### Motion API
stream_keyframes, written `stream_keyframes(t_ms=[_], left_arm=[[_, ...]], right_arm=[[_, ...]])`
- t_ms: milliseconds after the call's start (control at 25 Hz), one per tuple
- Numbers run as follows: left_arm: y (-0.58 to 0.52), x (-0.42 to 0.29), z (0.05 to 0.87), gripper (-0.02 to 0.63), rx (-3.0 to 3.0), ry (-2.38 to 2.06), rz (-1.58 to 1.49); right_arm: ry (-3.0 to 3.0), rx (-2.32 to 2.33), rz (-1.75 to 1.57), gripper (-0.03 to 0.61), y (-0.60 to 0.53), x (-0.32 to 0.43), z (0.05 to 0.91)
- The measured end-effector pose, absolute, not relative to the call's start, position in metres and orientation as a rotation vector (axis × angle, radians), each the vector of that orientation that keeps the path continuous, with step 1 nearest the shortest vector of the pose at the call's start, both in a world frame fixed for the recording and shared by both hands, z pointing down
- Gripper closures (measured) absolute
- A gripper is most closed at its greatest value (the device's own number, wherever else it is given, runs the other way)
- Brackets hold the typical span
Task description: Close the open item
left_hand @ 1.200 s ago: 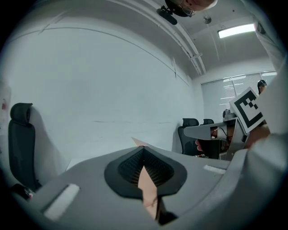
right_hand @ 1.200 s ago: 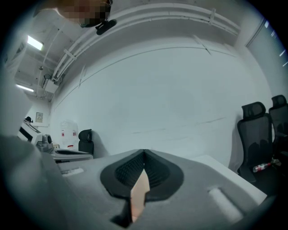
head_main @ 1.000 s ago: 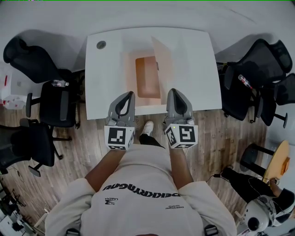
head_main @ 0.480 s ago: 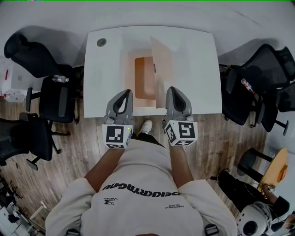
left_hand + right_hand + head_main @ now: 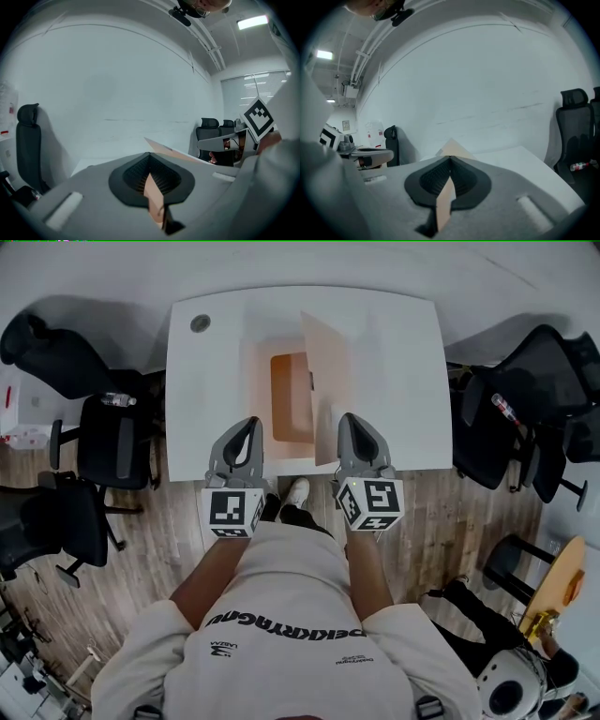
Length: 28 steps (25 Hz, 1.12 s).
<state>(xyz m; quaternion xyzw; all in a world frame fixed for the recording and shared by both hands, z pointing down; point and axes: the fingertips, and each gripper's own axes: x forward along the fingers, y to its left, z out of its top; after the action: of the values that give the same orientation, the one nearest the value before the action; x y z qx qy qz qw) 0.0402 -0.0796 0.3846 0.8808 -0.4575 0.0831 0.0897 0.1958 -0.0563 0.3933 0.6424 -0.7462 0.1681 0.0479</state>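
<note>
An open cardboard box (image 5: 291, 399) lies on the white table (image 5: 403, 381). Its brown inside shows, and its right flap (image 5: 324, 371) stands up. My left gripper (image 5: 253, 424) and right gripper (image 5: 348, 420) hover at the table's front edge, one on each side of the box's near end. Both are shut with nothing held. In the left gripper view the shut gripper (image 5: 150, 155) points at the flap's edge (image 5: 176, 153). The right gripper view has the shut gripper (image 5: 450, 159) aimed at the flap's peak (image 5: 452, 148).
Black office chairs stand left (image 5: 108, 442) and right (image 5: 525, 399) of the table. A round grommet (image 5: 200, 322) sits in the table's far left corner. A bottle (image 5: 119, 399) lies on a left chair. The person's shoe (image 5: 298, 493) is under the front edge.
Both grippers have stayed shut at the table's front edge. The left one has drifted slightly left, and the head view has shifted a little.
</note>
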Motion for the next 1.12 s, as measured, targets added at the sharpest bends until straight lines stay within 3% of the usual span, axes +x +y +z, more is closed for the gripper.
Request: stream_keyframes(t_ms=[1120], left_arm=[[-0.118, 0.031, 0.425, 0.611, 2.561, -1.293, 0.317]], right_arm=[[-2.127, 1.83, 0.746, 0.58, -0.088, 0.197, 0.458]])
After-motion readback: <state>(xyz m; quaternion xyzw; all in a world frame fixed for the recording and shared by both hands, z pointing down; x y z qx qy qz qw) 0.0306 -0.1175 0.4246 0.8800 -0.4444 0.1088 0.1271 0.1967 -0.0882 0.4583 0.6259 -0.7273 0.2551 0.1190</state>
